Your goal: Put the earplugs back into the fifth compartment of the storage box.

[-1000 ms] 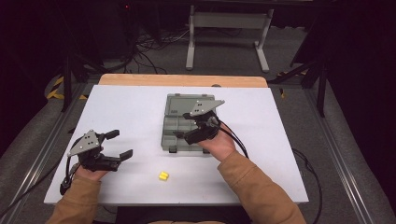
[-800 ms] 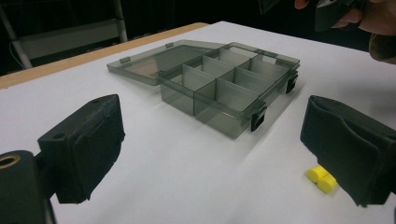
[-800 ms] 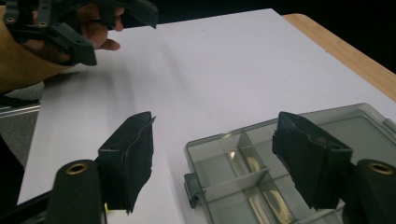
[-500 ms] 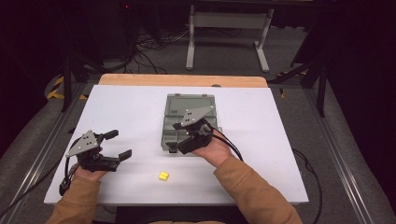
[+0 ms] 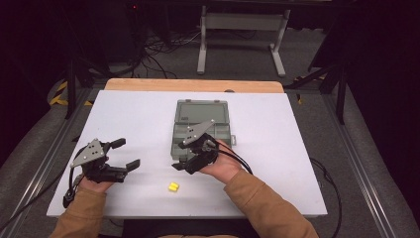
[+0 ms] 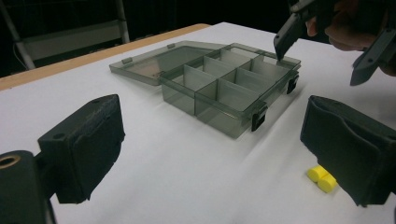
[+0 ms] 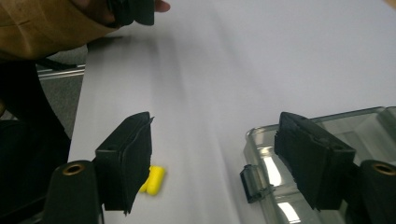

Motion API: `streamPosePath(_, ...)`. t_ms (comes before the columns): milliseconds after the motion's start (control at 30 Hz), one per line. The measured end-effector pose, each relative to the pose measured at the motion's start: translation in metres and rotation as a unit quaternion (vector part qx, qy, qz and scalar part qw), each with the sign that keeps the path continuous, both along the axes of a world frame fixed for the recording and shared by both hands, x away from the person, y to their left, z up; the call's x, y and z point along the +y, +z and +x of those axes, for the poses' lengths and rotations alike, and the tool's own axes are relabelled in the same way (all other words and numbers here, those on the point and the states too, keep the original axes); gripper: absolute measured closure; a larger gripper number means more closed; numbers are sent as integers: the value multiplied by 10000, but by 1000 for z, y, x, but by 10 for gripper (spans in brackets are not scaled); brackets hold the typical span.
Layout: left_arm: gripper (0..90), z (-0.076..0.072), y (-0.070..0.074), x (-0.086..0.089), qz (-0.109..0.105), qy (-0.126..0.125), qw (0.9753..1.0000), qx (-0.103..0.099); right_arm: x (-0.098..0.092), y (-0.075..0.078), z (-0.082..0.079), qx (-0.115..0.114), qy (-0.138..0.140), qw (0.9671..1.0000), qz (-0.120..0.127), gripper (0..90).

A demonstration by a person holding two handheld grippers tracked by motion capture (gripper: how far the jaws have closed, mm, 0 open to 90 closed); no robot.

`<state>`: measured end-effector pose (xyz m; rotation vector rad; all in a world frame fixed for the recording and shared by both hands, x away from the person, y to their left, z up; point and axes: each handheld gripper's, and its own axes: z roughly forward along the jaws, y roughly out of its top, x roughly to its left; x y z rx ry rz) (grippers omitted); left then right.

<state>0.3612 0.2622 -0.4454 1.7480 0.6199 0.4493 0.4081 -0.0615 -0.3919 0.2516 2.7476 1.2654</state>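
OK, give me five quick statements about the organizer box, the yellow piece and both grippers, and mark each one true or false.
1. The compartment box has its lid open. True.
2. The yellow piece lies inside a compartment. False: it lies on the white table, in front of the box.
3. The right gripper is open. True.
4. The left gripper is shut on the yellow piece. False: it is open and holds nothing.
5. The box's compartments hold screws. False: the compartments in sight look empty.
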Motion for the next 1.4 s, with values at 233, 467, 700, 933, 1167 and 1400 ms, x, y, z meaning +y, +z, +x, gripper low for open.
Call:
streamPosePath(233,68,0,0,0,33,-5,10000,16,12,-13,-3,148,133,9989,-418,335)
streamPosePath(467,68,0,0,0,30,-10,10000,15,18,-19,-5,225,234,9975,-622,364)
streamPosePath(700,68,0,0,0,29,-7,10000,9,27,-26,-6,365,356,9937,-1001,404)
streamPosePath(933,68,0,0,0,47,-10,10000,-9,32,-31,-7,488,365,9908,-1205,413)
streamPosePath(1167,69,0,0,0,33,-6,10000,4,34,-37,-5,601,405,9891,-1280,442)
streamPosePath(1400,69,0,0,0,33,-9,10000,6,37,-45,-6,715,378,9875,-1355,485)
